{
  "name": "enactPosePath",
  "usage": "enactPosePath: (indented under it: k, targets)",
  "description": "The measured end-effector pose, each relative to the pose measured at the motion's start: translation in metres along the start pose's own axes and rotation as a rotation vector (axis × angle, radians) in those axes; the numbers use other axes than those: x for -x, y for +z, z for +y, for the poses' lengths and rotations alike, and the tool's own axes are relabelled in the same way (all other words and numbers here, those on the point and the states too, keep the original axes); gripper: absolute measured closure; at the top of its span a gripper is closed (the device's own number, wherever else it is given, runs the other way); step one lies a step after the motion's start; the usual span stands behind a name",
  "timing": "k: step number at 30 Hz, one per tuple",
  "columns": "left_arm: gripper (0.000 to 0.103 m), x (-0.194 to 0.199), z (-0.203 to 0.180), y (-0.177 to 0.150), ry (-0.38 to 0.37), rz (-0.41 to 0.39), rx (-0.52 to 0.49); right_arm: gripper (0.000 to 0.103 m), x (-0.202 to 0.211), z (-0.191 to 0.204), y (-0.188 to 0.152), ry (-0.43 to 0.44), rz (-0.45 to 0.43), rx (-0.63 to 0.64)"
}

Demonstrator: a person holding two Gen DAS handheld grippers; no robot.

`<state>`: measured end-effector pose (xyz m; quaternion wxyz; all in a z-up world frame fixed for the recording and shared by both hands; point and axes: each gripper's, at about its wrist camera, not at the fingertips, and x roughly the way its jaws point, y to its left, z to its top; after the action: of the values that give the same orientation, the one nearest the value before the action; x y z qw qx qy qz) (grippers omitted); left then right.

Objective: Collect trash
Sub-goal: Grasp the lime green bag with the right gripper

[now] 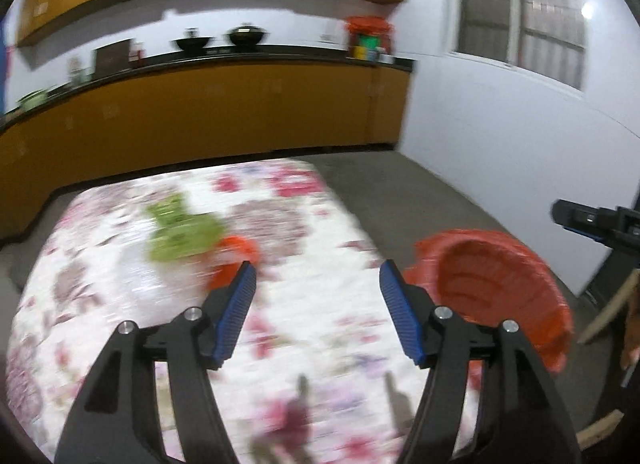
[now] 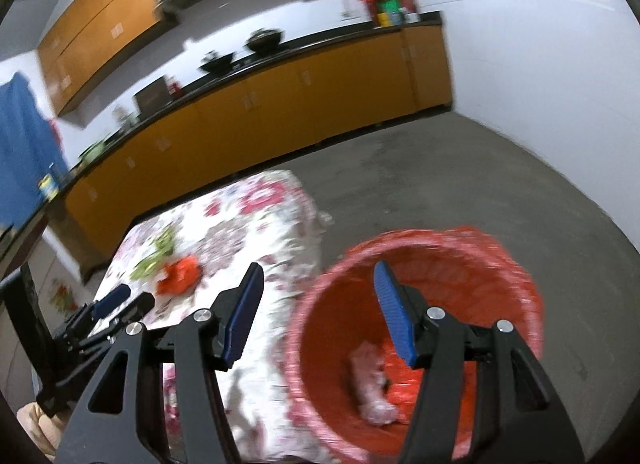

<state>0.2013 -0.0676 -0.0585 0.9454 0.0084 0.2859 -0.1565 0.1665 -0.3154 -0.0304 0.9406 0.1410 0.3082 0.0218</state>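
Worktop (image 1: 120, 304) under a flowered cloth is the landmark. Beside its right edge, lower down, stands a red trash basket (image 2: 520, 276) with woven-looking walls; a pale crumpled wad (image 2: 374, 388) lies inside with red scraps, though blur hides what it is. On the cloth, toward the far side, a green wrapper (image 1: 182, 232) lies touching a crumpled red wrapper (image 1: 232, 260). Left claw (image 1: 318, 284) hovers over the cloth, jaws apart, nothing between them. Right claw (image 2: 318, 284) hangs over the basket's rim, jaws apart and empty.
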Motion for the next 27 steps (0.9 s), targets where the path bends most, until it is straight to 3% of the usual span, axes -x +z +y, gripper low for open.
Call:
enactPosePath:
  k: [8,13,21,27]
  targets:
    - [0.040,0.034,0.107,-0.016,0.235,-0.039,0.169,0.048,-0.057,0.100,0.013,0.155,0.065,0.147]
    - [0.039,0.050,0.152,-0.020,0.327,-0.064,0.223,0.052,-0.110,0.172,0.018,0.199,0.109,0.265]
    - [0.037,0.063,0.198,-0.033,0.388,-0.066,0.276,0.053,-0.204,0.242,0.020,0.167,0.229,0.341]
    - [0.037,0.057,0.215,-0.044,0.388,-0.039,0.317,0.055,-0.252,0.247,0.002,0.110,0.361,0.380]
